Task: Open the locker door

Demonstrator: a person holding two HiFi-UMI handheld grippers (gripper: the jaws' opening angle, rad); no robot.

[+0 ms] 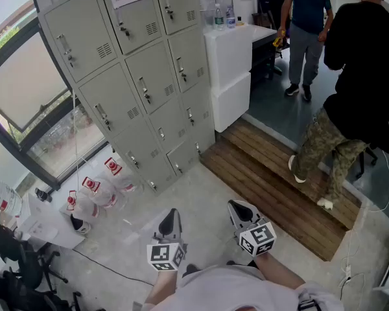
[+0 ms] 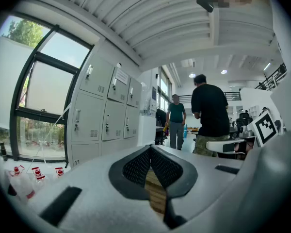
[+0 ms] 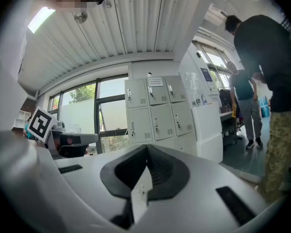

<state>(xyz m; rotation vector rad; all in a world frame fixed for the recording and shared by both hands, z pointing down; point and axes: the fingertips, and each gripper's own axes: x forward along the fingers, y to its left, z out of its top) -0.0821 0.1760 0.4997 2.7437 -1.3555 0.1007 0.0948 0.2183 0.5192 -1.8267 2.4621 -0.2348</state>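
A block of grey lockers point(image 1: 139, 76) stands against the wall ahead, and every door I can see is closed, each with a small handle. The lockers also show in the left gripper view point(image 2: 106, 115) and the right gripper view point(image 3: 157, 113), far from the jaws. My left gripper point(image 1: 170, 222) and right gripper point(image 1: 241, 211) hang side by side near my body, well short of the lockers. In each gripper view the tips meet with nothing held: left gripper point(image 2: 150, 149), right gripper point(image 3: 147, 149).
A white cabinet point(image 1: 230, 70) adjoins the lockers on the right. A wooden step point(image 1: 279, 186) runs along the floor to the right. Clear jugs with red labels point(image 1: 94, 193) lie left of the lockers by the window. Two people point(image 1: 350, 76) stand at the right.
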